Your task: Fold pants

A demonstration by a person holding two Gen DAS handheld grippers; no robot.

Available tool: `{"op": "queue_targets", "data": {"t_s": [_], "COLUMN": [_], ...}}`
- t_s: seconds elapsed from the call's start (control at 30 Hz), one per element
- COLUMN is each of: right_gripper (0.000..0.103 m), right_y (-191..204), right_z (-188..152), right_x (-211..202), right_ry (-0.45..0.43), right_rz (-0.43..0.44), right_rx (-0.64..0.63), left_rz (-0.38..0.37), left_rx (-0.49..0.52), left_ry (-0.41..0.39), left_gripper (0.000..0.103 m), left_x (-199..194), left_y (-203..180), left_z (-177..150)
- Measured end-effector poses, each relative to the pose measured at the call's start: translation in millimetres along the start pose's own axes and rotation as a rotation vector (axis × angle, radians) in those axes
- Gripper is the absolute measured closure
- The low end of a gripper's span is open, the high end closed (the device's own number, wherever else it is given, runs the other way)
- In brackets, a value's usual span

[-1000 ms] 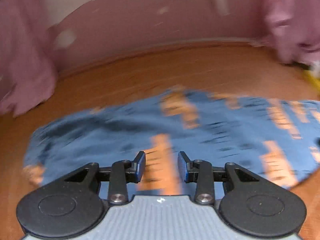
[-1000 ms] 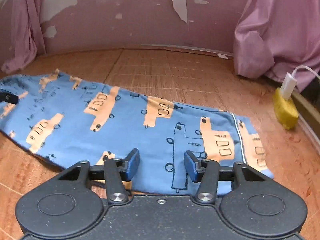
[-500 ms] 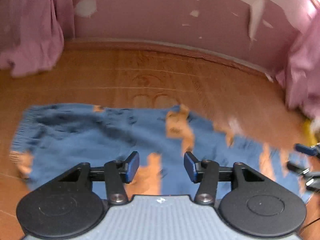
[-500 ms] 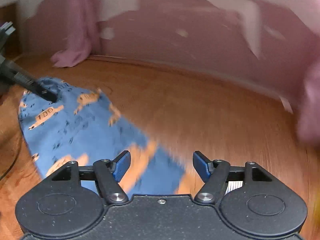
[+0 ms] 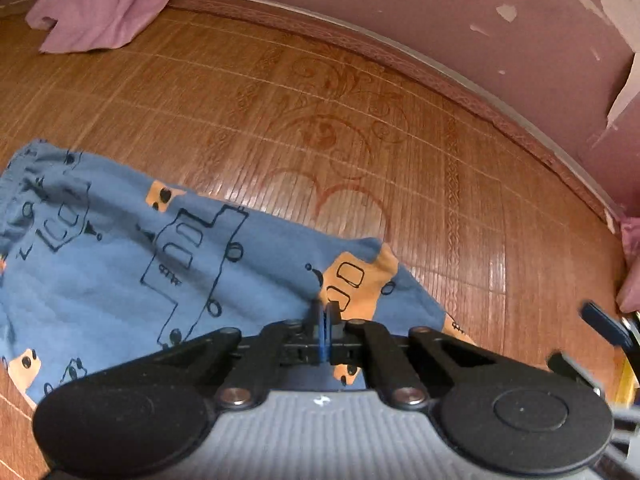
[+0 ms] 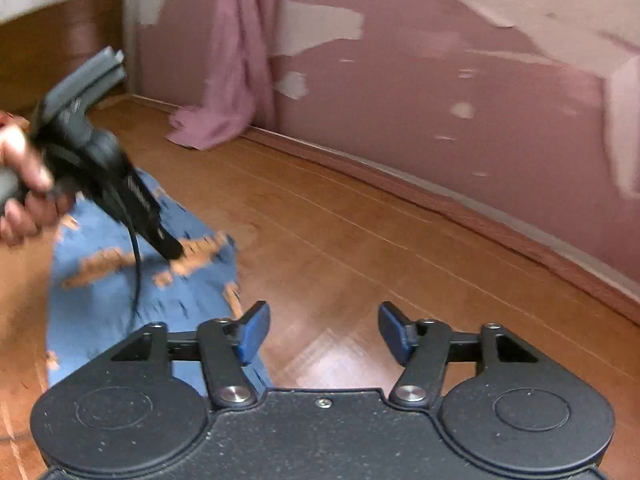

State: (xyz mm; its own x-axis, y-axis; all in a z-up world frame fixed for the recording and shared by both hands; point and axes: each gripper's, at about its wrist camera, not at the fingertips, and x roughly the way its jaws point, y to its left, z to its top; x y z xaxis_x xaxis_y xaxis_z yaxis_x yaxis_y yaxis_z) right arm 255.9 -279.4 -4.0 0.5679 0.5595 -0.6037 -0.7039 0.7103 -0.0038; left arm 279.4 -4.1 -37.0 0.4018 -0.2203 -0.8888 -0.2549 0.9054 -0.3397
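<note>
Blue pants with an orange and black vehicle print lie flat on the wooden floor. My left gripper is shut, its pads pressed together on a raised ridge of the fabric by an orange patch near the far edge. In the right wrist view, the left gripper points down onto the pants. My right gripper is open and holds nothing. It hovers over bare floor, its left finger above the pants' edge. The right gripper shows at the left wrist view's right edge.
A pink curtain pools on the floor at the back left, also in the right wrist view as the curtain. A pink wall with peeling paint and a baseboard bounds the floor. A hand holds the left gripper, and a cable hangs from it.
The left gripper was open and has shut on the pants. The right gripper has opened wider and swung so that the pants now lie to its left.
</note>
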Motion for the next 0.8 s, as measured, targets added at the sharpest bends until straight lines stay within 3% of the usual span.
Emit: {"op": "queue_targets", "data": {"t_s": [0.07, 0.17, 0.27, 0.4, 0.63, 0.7, 0.77, 0.8], "right_gripper": [0.055, 0.058, 0.063, 0.07, 0.071, 0.075, 0.098, 0.098], "right_y": [-8.5, -20.3, -18.7, -9.0, -0.6, 1.4, 3.4, 4.4], "right_z": [16.3, 37.6, 52.8, 65.1, 67.8, 66.3, 67.7, 68.8], "right_x": [19.3, 57.1, 97.2, 132.5, 158.6, 161.3, 160.7, 160.0], "right_ry": [0.02, 0.082, 0.177, 0.274, 0.393, 0.411, 0.415, 0.403], "right_rz": [0.161, 0.4, 0.539, 0.587, 0.553, 0.537, 0.497, 0.476], "right_rx": [0.065, 0.242, 0.367, 0.445, 0.482, 0.491, 0.49, 0.489], "left_rz": [-0.049, -0.128, -0.16, -0.182, -0.222, -0.232, -0.237, -0.24], "left_rx": [-0.001, 0.041, 0.069, 0.097, 0.112, 0.103, 0.102, 0.101], "left_ry": [-0.025, -0.066, -0.094, -0.108, -0.123, -0.124, -0.123, -0.124], "left_gripper": [0.103, 0.103, 0.103, 0.103, 0.103, 0.103, 0.103, 0.103], "left_x": [-2.8, -5.6, -9.5, -9.2, -8.6, -7.3, -8.4, -9.0], "left_y": [9.7, 25.2, 30.8, 30.8, 38.8, 40.5, 41.9, 42.6], "left_z": [-4.8, -15.8, -22.0, -23.8, -26.3, -25.8, -26.5, -26.7]}}
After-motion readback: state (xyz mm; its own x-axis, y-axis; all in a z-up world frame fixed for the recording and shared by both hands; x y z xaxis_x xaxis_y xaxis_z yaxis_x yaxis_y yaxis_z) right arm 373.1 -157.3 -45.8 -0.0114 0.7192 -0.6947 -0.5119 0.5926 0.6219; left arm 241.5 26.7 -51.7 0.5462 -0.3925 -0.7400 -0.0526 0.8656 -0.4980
